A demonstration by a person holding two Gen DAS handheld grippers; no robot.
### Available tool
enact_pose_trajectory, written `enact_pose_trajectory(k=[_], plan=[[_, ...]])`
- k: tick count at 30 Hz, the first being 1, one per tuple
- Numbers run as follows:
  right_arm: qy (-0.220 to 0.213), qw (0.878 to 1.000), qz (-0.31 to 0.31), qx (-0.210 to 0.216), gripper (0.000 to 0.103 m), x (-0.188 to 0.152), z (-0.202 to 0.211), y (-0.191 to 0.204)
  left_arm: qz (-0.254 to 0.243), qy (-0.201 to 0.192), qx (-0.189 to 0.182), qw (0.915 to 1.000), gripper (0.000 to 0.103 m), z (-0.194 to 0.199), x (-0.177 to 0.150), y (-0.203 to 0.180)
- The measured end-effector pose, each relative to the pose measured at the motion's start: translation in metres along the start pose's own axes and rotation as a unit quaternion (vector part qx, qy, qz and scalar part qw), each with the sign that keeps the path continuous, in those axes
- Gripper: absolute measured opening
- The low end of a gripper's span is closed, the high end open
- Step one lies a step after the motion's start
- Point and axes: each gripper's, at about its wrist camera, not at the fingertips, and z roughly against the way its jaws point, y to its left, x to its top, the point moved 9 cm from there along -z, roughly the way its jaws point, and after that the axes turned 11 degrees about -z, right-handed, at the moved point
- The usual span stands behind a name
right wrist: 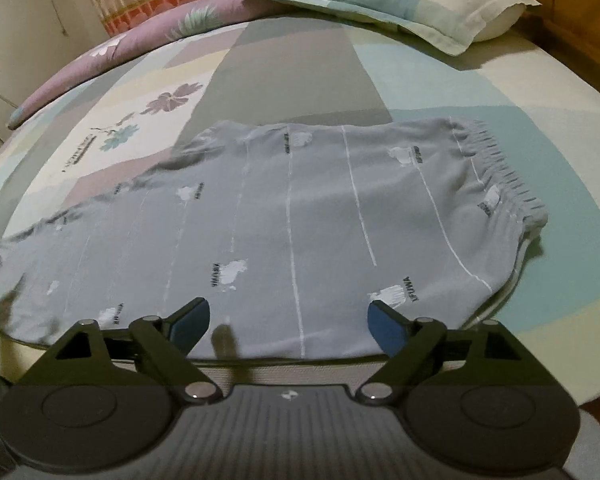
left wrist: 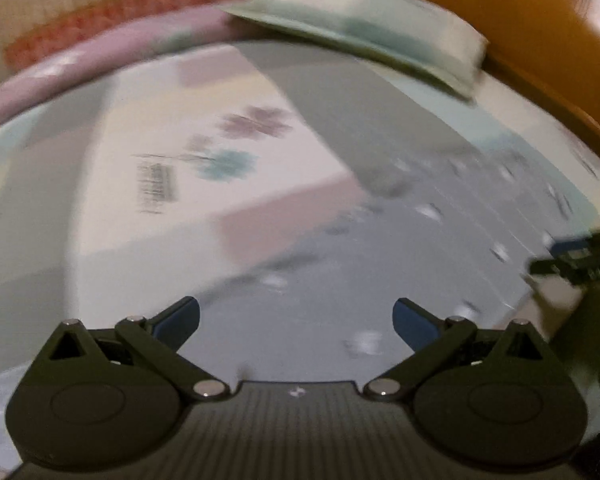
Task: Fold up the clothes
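Item: grey patterned shorts [right wrist: 284, 216], spread flat on the bed [right wrist: 540, 152], waistband at the right. Risk: cloth may be bunched or dragged off the mattress edge if only one layer is pinched. Right claw [right wrist: 288, 320] released, angled downward over the near hem; left claw [left wrist: 296, 320] likewise released, empty, tilted down.

Grey shorts [right wrist: 284, 216] lie flat on the bed [right wrist: 500, 92]; right gripper [right wrist: 288, 320] jaws apart.

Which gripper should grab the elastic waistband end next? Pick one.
Right. The right gripper is open over the grey trousers, on the side towards the gathered waistband. The left gripper, also open, sits towards the leg end.
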Motion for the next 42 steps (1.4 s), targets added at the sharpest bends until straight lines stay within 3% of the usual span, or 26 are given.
enact_pose_trajectory(k=[3, 6, 10, 14, 20, 25, 28, 32, 35, 42], plan=[[-0.007, 1.0, 0.017, 0.004, 0.09, 0.002, 0.006, 0.013, 0.037, -0.006, 0.042, 0.9984, 0.102, 0.03, -0.013, 0.064], [-0.013, 0.999, 0.03, 0.021, 0.09, 0.004, 0.012, 0.031, 0.084, 0.004, 0.099, 0.9915, 0.102, 0.056, -0.042, 0.128], [-0.014, 0.998, 0.036, 0.043, 0.091, 0.008, 0.014, 0.057, 0.181, 0.004, 0.118, 0.9765, 0.102, 0.08, -0.091, 0.193], [-0.007, 0.997, 0.046, 0.06, 0.092, 0.007, 0.012, 0.083, 0.305, -0.02, 0.095, 0.9475, 0.102, 0.085, -0.143, 0.234], [0.001, 0.995, 0.072, 0.067, 0.092, 0.005, 0.009, 0.113, 0.456, -0.051, 0.042, 0.8874, 0.102, 0.065, -0.206, 0.253], [0.003, 0.993, 0.093, 0.067, 0.093, 0.004, 0.009, 0.131, 0.531, -0.071, -0.001, 0.8442, 0.102, 0.049, -0.235, 0.257], [0.007, 0.993, 0.101, 0.063, 0.093, 0.003, 0.005, 0.138, 0.561, -0.082, -0.023, 0.8233, 0.102, 0.038, -0.242, 0.258], [0.012, 0.992, 0.108, 0.06, 0.093, 0.0, 0.001, 0.145, 0.562, -0.095, -0.037, 0.8206, 0.102, 0.032, -0.239, 0.256], [0.014, 0.992, 0.11, 0.058, 0.093, -0.001, -0.001, 0.147, 0.556, -0.091, -0.03, 0.8255, 0.102, 0.029, -0.235, 0.255], [0.018, 0.992, 0.115, 0.058, 0.094, -0.004, -0.006, 0.151, 0.562, -0.118, -0.037, 0.818, 0.102, 0.026, -0.231, 0.252]])
